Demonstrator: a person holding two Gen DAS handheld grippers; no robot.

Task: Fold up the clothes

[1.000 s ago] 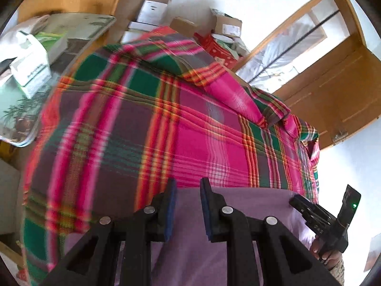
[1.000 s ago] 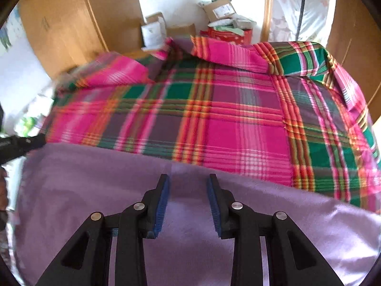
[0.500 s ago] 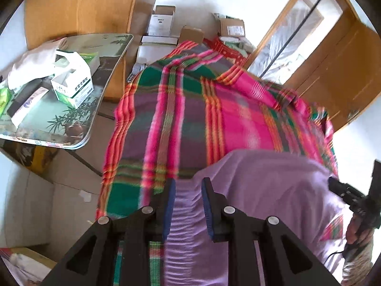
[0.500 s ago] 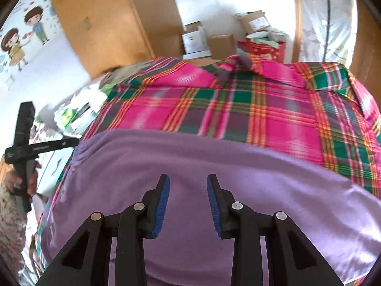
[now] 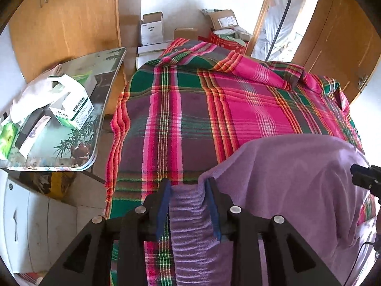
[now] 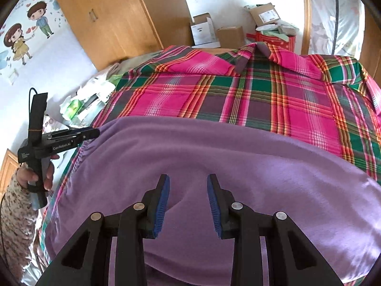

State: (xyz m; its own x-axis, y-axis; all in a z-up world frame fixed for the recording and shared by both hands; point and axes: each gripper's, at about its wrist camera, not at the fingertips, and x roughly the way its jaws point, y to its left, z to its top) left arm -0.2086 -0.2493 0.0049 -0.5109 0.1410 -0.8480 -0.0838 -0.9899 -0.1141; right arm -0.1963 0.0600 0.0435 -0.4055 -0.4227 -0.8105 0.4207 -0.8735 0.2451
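Purple garment [image 6: 214, 157] now lifted, draping smoothly.

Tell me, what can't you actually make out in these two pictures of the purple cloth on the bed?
- Purple garment: its near edge runs under the right gripper and off the bottom of the right wrist view, so its type is unclear.
- Left gripper: whether it pinches the bunched cloth is hidden in the left wrist view.
- Plaid bedcover: the garment hides its near part.
- Box: its print is too small to read.
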